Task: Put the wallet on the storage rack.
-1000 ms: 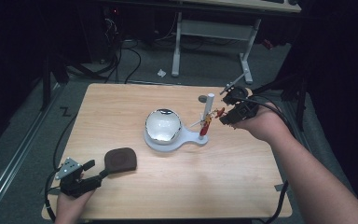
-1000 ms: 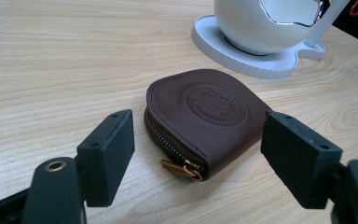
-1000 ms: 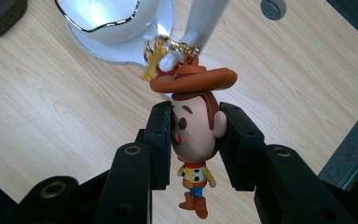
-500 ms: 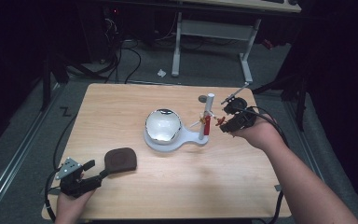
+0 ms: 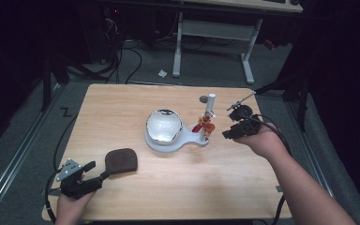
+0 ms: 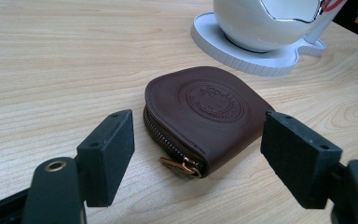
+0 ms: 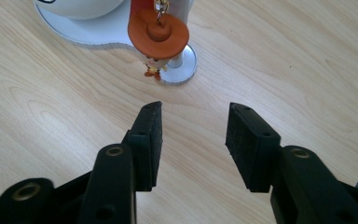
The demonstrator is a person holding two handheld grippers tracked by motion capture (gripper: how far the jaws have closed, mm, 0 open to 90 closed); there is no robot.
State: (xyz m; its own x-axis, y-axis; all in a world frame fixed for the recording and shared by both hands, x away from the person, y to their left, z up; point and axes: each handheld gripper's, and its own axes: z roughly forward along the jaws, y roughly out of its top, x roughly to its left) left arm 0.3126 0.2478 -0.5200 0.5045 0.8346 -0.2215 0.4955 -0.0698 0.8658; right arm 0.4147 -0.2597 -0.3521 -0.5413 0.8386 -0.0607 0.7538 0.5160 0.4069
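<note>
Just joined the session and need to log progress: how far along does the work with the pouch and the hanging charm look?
Nothing looks done yet. The brown zip coin pouch lies shut on the table, between the open jaws of the left gripper but ungripped. The right gripper is open near the orange-hatted charm, which hangs on the white stand. Any grasp or move is left.

Likely lab or recording workspace, though dim surroundings make it hard to confirm. Light wooden table (image 5: 122, 108) on grey carpeted floor (image 5: 33, 140). Black cables (image 5: 122, 61) trail across floor behind. White metal desk frame (image 5: 211, 33) beyond table. Background dark, bare, nothing domestic visible.
</note>
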